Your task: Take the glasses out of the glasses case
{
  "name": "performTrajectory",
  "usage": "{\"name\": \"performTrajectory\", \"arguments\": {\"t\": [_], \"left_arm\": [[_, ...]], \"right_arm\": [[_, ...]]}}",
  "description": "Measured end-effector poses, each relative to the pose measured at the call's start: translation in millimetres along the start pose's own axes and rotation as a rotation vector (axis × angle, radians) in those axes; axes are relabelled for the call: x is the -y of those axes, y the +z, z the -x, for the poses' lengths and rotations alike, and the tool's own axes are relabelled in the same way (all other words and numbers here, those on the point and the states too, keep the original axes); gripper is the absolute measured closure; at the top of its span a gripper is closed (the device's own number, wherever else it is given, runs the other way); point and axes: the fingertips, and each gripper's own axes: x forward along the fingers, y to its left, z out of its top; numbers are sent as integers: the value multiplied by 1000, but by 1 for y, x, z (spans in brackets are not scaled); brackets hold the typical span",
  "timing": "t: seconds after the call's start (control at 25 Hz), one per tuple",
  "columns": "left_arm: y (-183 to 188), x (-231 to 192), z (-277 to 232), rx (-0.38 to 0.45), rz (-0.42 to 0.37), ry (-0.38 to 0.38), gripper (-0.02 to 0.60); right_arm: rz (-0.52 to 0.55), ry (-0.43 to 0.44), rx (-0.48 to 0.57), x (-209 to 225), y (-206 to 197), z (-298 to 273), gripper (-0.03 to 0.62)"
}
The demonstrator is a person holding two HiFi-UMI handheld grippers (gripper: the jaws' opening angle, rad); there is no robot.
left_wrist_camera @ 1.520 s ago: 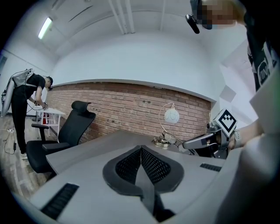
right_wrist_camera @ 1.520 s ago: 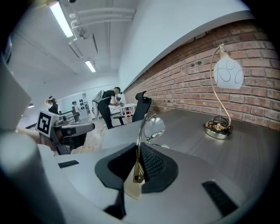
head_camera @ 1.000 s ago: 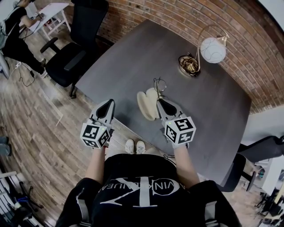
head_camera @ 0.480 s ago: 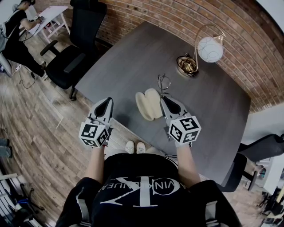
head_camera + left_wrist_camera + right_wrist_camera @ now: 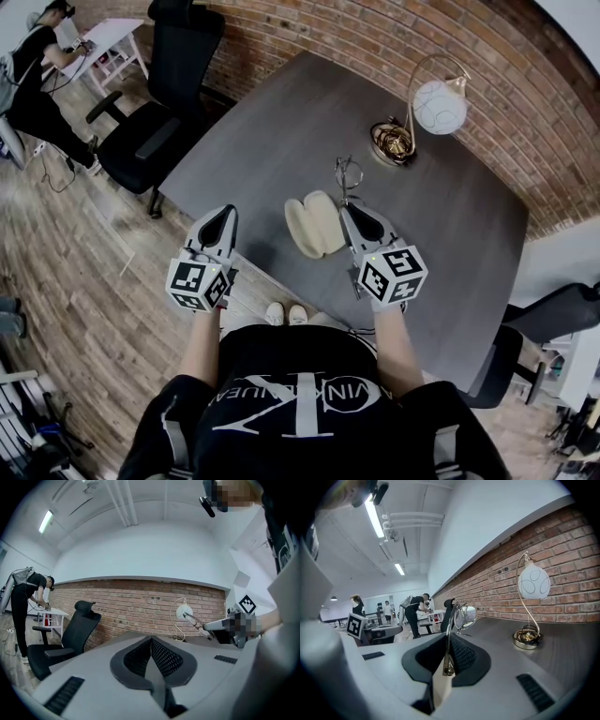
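Near left: left gripper [image 5: 228,216] level, off table's near edge, jaws together, nothing between them.
Near right: right gripper [image 5: 350,210] pinched tight on one temple of glasses [image 5: 346,174]; lenses stick out past tips, clear of tabletop.
Cream glasses case [image 5: 314,223] lies open on grey table [image 5: 281,112], just left of right gripper, looks empty.
Extraction looks done; setting glasses down may remain.
Far: globe lamp [image 5: 439,105].
Other temple hard to make out.
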Motion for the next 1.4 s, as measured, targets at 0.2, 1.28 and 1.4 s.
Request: {"name": "performTrajectory", "arguments": {"t": [0.2, 1.28, 1.4], "left_arm": [[7, 0, -1, 18, -6, 3, 565], [23, -1, -4, 60, -28, 1, 565], [21, -1, -4, 58, -26, 2, 565]], "right_arm": [[7, 5, 14, 0, 4, 3, 553], [41, 25, 83, -7, 22, 13, 554], [41, 24, 81, -7, 21, 12, 554]]}}
